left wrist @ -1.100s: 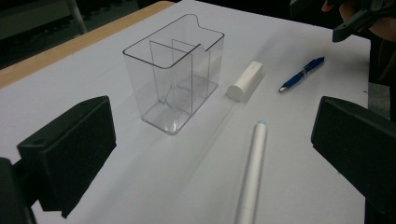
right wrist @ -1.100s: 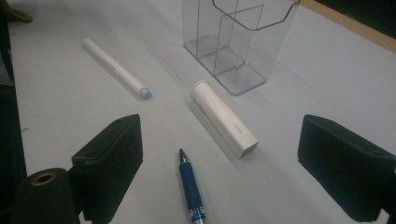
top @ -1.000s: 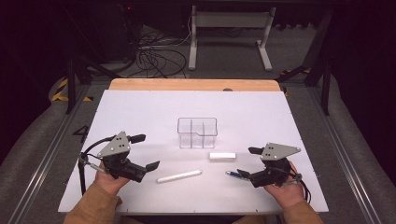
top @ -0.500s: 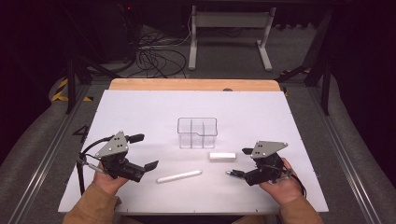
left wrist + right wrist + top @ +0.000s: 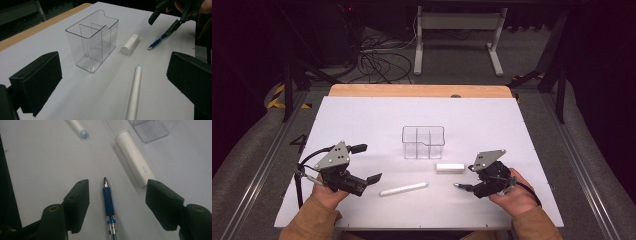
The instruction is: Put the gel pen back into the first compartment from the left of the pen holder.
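Note:
A clear plastic organiser [image 5: 423,142] [image 5: 92,40] with three compartments stands mid-table. In front of it lie a short white tube [image 5: 450,167] [image 5: 135,157] and a long white pen [image 5: 404,189] [image 5: 133,92]. A blue pen [image 5: 108,202] [image 5: 156,43] lies between the jaws of my right gripper [image 5: 467,178] [image 5: 117,187]. Those jaws have just been closing but stand apart from the pen on both sides. My left gripper [image 5: 368,163] [image 5: 113,82] is open and holds nothing, its jaws pointing toward the organiser and the long white pen.
The white table top [image 5: 362,120] ends in a wooden strip [image 5: 412,90] at the far edge. Beyond it are cables [image 5: 377,60] and a white stand [image 5: 457,30] on the dark floor. Bare table surface lies behind and beside the organiser.
My right gripper has edged left along the blue pen and its jaws have narrowed around it. The left gripper and the other objects have not moved.

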`<state>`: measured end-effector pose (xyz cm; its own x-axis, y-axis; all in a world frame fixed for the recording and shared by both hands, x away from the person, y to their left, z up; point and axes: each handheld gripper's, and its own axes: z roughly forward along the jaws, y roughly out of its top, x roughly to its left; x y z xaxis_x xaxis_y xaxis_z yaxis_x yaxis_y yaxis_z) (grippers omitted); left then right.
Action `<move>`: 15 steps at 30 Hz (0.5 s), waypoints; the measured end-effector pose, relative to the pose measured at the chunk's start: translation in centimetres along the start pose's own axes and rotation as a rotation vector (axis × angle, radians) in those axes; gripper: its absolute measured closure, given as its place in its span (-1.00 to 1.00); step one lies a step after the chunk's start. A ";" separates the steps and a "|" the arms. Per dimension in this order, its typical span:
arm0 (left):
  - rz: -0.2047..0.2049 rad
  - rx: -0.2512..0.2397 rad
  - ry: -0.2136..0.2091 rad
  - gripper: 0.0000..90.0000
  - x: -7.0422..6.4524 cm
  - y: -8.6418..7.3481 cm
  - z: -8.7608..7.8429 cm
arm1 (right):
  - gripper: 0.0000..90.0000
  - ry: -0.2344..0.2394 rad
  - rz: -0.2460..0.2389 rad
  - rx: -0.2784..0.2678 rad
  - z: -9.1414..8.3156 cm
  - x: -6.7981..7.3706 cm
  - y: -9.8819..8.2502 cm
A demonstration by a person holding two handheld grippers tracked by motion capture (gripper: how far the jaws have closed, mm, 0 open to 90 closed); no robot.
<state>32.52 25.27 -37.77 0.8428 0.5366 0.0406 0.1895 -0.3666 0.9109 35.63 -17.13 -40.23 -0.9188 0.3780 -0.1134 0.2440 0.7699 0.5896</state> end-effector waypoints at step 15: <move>0.005 -0.007 -0.013 -0.98 -0.1 0.0 0.0 | 0.12 0.014 -0.048 0.198 1.7 0.2 0.3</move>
<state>32.43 25.19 -37.74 0.8501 0.5252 0.0397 0.1821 -0.3637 0.9135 36.05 -15.96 -41.50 -0.9346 0.3327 -0.1254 0.2551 0.8732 0.4153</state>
